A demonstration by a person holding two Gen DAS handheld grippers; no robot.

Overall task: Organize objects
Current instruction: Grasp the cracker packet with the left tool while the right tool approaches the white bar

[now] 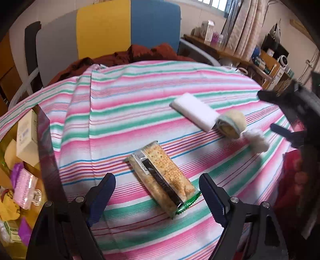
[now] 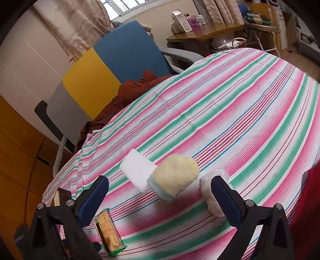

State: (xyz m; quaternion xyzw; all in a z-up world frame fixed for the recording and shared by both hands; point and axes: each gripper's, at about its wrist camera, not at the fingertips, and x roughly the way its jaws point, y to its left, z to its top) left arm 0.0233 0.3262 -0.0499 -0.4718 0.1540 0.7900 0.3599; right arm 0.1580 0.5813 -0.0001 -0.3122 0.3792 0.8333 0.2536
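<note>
Crackers [image 1: 163,179] lie on our stripy cloth [image 1: 124,112] by a yellow-and-blue chair [image 1: 128,28]; we hold both grippers [image 1: 157,197] [image 2: 160,197] wide open.

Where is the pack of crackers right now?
The cracker pack lies on the striped tablecloth, between the open left gripper's fingers; the white block lies farther off to the right.

I see soft daylight from the window [image 2: 122,8] and faint shadows on the worktop [image 1: 140,96]. Fisheye bending and dark vignetting mark both edges; the right claw [image 1: 280,120] is blurred.
</note>
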